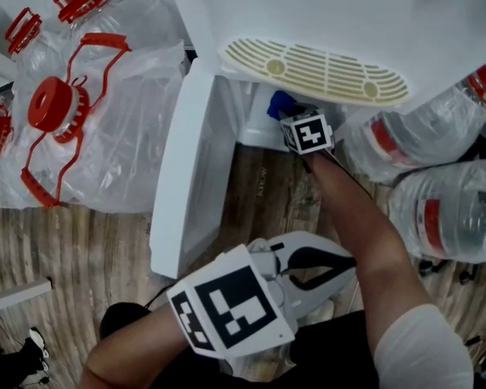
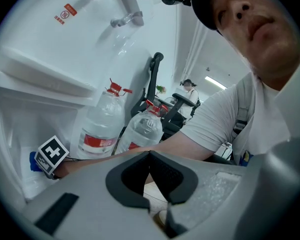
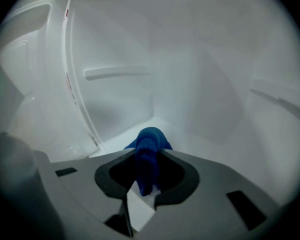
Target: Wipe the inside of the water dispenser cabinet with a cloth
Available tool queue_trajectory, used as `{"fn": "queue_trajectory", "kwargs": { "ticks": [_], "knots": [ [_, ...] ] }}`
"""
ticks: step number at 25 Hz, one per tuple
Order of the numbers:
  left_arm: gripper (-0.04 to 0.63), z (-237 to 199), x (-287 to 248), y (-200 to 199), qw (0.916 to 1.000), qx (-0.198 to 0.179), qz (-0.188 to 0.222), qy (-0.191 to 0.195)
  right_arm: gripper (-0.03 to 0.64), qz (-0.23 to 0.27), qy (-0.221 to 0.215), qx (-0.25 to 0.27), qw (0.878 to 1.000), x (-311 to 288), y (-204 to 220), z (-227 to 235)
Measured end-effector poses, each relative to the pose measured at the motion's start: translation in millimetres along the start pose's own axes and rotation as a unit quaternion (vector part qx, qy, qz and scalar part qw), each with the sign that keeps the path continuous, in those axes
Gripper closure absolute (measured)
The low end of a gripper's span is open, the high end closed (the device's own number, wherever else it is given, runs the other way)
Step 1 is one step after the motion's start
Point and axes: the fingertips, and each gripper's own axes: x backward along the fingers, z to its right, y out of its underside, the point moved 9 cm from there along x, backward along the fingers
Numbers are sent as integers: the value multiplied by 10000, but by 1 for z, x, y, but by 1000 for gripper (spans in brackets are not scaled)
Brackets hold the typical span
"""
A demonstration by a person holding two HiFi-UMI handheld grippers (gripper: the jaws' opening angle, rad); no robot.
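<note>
White plastic throughout the water dispenser cabinet (image 1: 245, 113), low under the beige drip grille (image 1: 316, 71), with its door (image 1: 186, 177) swung wide to the cabinet's left. Left of the cabinet, beyond the door: bagged empty jugs (image 1: 105, 120) with red handles, on the wood floor (image 1: 81, 250). Right of the cabinet: two full jugs (image 1: 437, 209) lying close against its side, and so little room there. In front of the cabinet: bare planks between door and jugs, crossed by the right forearm (image 1: 364, 225).

Only in the right gripper view: the cabinet's inside, with smooth walls, a shelf ledge (image 3: 117, 73) on the back wall, a door-side edge strip and a bare floor meeting the rear corner. Only in the left gripper view: the jugs upright-looking from below, and a chair and a distant person far off to the cabinet's right.

Left gripper (image 2: 150, 179) out in front of the cabinet, claw tips pressed together, nothing between them. Right gripper (image 3: 146, 181) reaching into the opening, marker cube just at its front edge in the head view, claw pinching the cloth (image 3: 147, 154). Blue cloth bunched, poking past the tips, low over the cabinet floor near the back corner; contact with the floor not clear. In the head view, only a blue scrap at the opening's edge.
</note>
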Motion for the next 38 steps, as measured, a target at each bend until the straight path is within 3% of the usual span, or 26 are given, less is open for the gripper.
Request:
{"fn": "queue_trajectory", "kwargs": {
  "ticks": [4,11,19,24,30,38],
  "knots": [
    [592,-2,0,-2,10000,3,78,38,532,-121,-158,-245,9995,8,2,-7],
    [592,-1,1,-4,9999,60,121,18,532,524,-158,-226,9982,4,-19,1],
    [592,1,12,2,9995,148,93,-249,532,658,167,-224,9974,-28,-43,11],
    [592,0,17,4,9992,216,90,-309,532,487,-202,253,9983,-41,-43,-11],
    [592,-1,15,1,9996,149,150,-163,532,303,-462,386,9977,-34,-31,-22],
    [592,1,11,-1,9998,102,179,21,532,-28,-1114,540,9923,-14,-10,-49]
  ]
}}
